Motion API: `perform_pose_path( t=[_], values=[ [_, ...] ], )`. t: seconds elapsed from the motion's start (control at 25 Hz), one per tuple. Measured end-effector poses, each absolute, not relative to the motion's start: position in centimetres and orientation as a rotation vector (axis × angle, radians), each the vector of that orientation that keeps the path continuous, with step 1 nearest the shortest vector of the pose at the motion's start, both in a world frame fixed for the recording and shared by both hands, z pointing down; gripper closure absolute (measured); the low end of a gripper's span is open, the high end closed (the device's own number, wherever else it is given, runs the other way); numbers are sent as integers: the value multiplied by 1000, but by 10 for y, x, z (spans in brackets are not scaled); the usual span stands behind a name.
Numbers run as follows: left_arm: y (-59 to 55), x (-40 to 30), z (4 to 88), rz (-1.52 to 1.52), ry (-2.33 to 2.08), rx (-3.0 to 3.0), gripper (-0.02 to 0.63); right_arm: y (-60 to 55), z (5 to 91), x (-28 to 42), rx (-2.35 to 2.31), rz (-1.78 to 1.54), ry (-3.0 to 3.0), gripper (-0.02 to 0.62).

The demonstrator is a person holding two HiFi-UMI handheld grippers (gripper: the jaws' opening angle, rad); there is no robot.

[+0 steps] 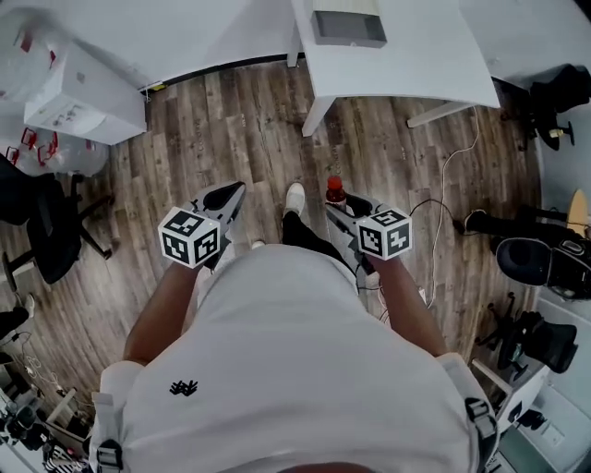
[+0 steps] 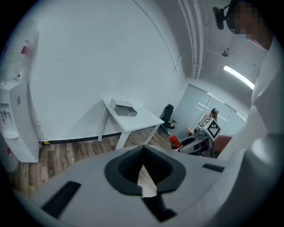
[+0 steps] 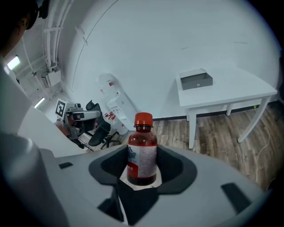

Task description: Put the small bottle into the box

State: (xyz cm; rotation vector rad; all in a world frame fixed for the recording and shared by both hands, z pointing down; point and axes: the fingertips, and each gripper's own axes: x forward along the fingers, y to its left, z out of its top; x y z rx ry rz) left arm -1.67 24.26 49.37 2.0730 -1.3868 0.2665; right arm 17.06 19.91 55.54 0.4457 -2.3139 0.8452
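A small bottle (image 3: pixel 142 150) of dark red liquid, with a red cap and a white label, stands upright between the jaws of my right gripper (image 3: pixel 142 170), which is shut on it. In the head view the bottle (image 1: pixel 335 192) sticks up from the right gripper (image 1: pixel 339 211) in front of the person's body. The grey box (image 1: pixel 348 26) lies on the white table (image 1: pixel 416 65) ahead, well apart from both grippers; the box (image 3: pixel 196 80) also shows in the right gripper view. My left gripper (image 1: pixel 226 199) is held at waist height, jaws together and empty (image 2: pixel 143 153).
Wood floor lies between the person and the table. A white cabinet (image 1: pixel 78 92) stands at the far left with a black office chair (image 1: pixel 42 226) beside it. Cables (image 1: pixel 443 212) trail on the floor at the right, near more black chairs (image 1: pixel 540 259).
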Motion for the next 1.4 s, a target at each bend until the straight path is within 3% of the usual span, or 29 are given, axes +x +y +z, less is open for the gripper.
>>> perform_pose_path(
  t=[0.68,1.4],
  values=[
    [66,-25,453,263,-1377,2184,600,2,546,148,506,823,-2292,390],
    [-85,-104,460,319,-1100,2365,600,-178,556,77,744,890,-2128,388]
  ],
)
